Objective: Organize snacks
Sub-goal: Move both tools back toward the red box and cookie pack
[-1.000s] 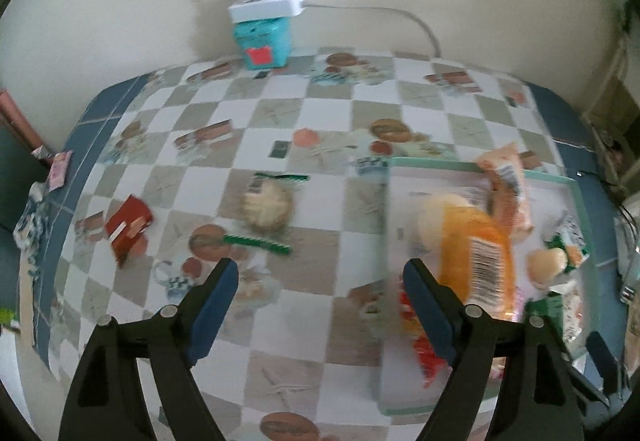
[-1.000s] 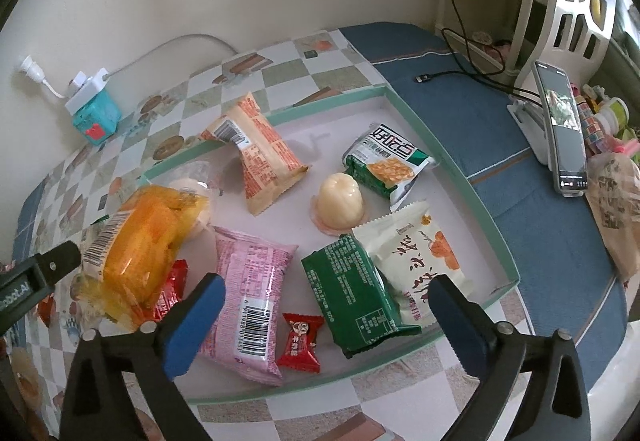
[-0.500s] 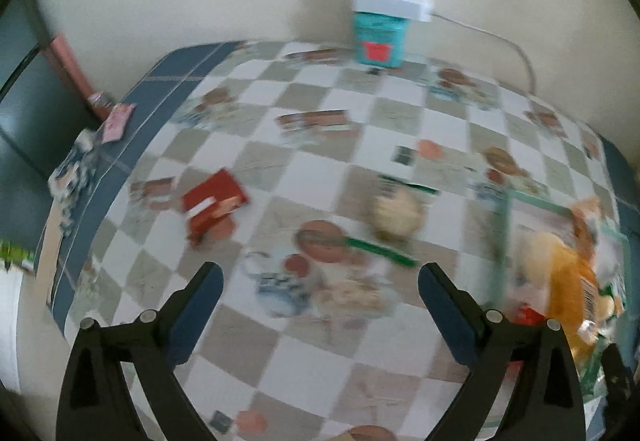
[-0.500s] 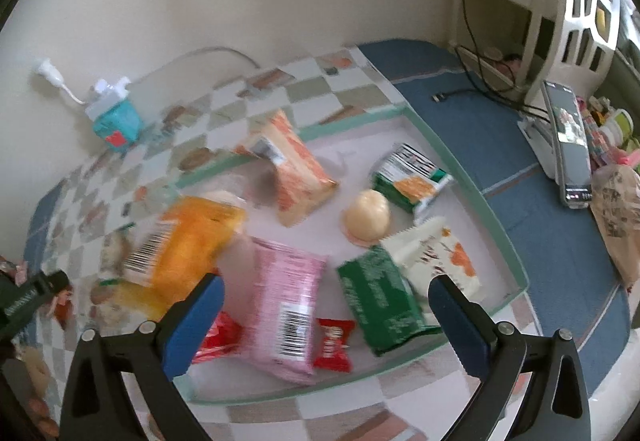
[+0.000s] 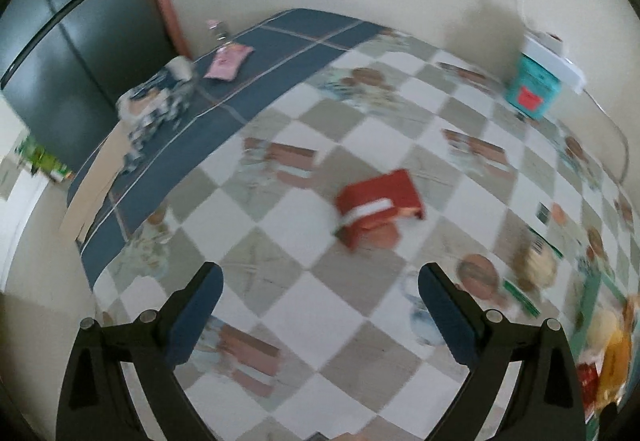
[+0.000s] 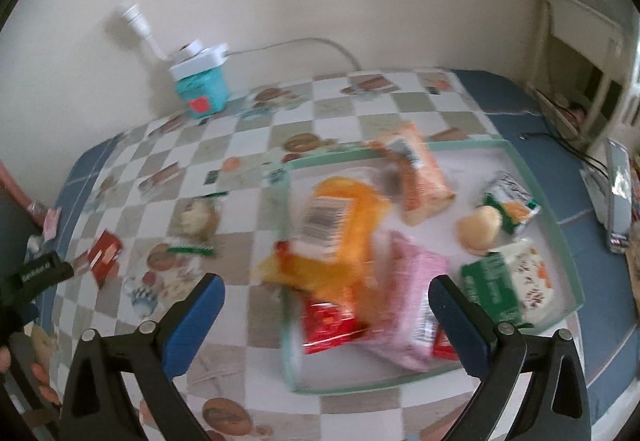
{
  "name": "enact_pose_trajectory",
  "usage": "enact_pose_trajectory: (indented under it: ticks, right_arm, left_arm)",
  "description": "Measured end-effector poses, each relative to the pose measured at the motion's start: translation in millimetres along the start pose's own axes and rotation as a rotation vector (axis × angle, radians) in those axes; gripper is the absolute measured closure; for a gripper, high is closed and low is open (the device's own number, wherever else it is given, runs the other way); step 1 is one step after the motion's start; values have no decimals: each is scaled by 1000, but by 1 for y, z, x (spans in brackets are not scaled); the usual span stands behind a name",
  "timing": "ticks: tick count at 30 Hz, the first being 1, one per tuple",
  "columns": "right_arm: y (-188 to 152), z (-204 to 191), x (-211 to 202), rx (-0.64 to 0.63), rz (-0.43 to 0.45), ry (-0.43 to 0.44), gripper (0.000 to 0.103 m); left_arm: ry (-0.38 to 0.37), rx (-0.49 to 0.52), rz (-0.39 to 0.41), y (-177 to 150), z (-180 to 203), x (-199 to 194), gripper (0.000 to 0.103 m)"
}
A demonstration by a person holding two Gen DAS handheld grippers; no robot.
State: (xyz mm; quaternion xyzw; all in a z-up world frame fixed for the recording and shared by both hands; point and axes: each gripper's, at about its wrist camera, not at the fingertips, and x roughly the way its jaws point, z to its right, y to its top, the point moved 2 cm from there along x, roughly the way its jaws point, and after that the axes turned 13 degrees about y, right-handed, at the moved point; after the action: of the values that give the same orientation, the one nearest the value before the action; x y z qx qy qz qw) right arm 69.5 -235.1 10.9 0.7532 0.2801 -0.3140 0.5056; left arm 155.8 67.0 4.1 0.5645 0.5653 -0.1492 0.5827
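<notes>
A red snack packet [image 5: 378,210] lies on the checkered tablecloth ahead of my left gripper [image 5: 318,305], which stands open and empty above the cloth. To the right lies a round cake in a clear wrapper with green ends [image 5: 538,271], also seen in the right wrist view [image 6: 196,221]. My right gripper [image 6: 326,315] is open and empty over the near edge of the green-rimmed tray [image 6: 560,233]. The tray holds an orange bag [image 6: 340,221], a pink packet [image 6: 412,293], a red packet [image 6: 326,325], green packets [image 6: 490,287] and a jelly cup [image 6: 478,231]. The red snack packet [image 6: 104,255] shows at far left.
A teal box with a white power strip [image 5: 534,89] stands by the wall. A pink sachet [image 5: 228,61] and a crumpled patterned wrapper [image 5: 154,109] lie on the blue border at the table's far left edge. A phone on a stand [image 6: 618,197] stands right of the tray.
The left gripper swung left away from the tray and opened wider; the red packet now lies ahead of it. The right gripper also drifted left, toward the tray's near left edge.
</notes>
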Motion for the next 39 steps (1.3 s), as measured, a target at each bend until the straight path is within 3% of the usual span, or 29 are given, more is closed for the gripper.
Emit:
enact_pose_trajectory:
  ticks: [13, 22, 26, 31, 39]
  right_arm:
    - [-4, -56, 25, -78, -49, 72, 0]
    - [4, -66, 41, -96, -61, 28, 0]
    - [14, -71, 43, -122, -61, 16, 0]
    - [34, -72, 45, -153, -70, 18, 0]
    - [77, -69, 57, -131, -143, 63, 0]
  left_arm:
    - [12, -120, -66, 15, -55, 33, 5]
    - [-27, -143, -114, 25, -61, 59, 5]
    - [-34, -114, -119, 30, -50, 65, 5]
    - [-65, -18, -64, 42, -31, 65, 5]
    - [-134, 98, -46, 67, -15, 73, 5]
